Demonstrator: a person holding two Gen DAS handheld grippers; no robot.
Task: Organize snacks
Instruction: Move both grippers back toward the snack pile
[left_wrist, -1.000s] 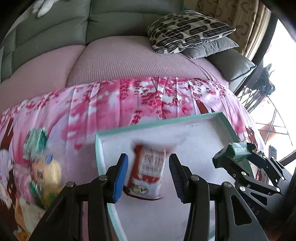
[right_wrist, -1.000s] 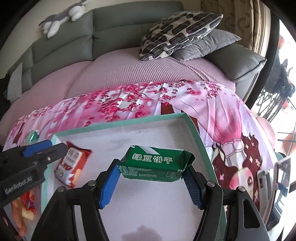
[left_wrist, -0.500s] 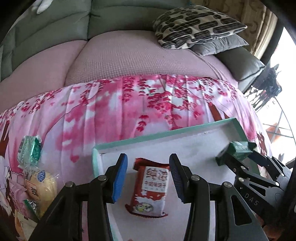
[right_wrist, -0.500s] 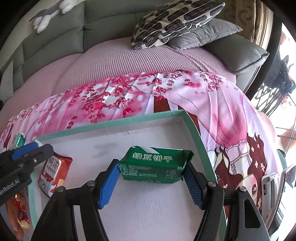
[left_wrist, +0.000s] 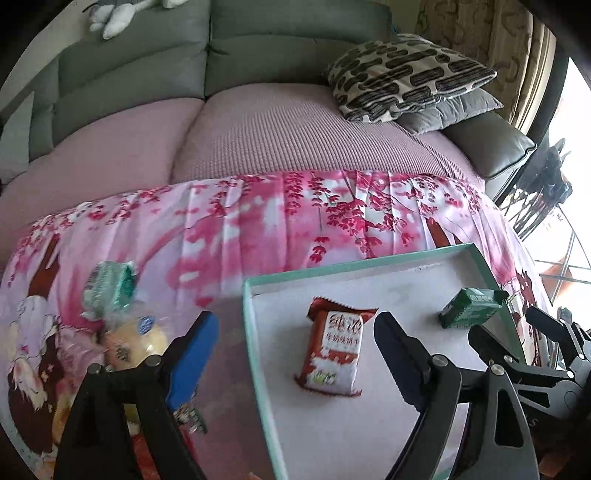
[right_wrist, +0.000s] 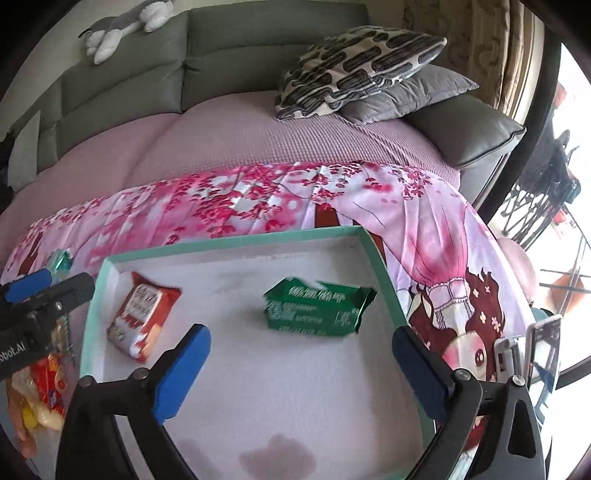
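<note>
Both grippers' jaws are opening, empty: left gripper (left_wrist: 295, 350), right gripper (right_wrist: 301, 354); green pack (right_wrist: 317, 310) lying mid-tray (right_wrist: 236, 245), probably light, crinkly, grab across short sides.

Both grippers tilt steeply downward, side by side. The left gripper (left_wrist: 293, 345) is spreading its blue-padded fingers (left_wrist: 192, 354), nothing pressed between them. The right gripper (right_wrist: 301, 369) is spreading too, its fingers (right_wrist: 183, 373) very wide and gripping nothing.
</note>
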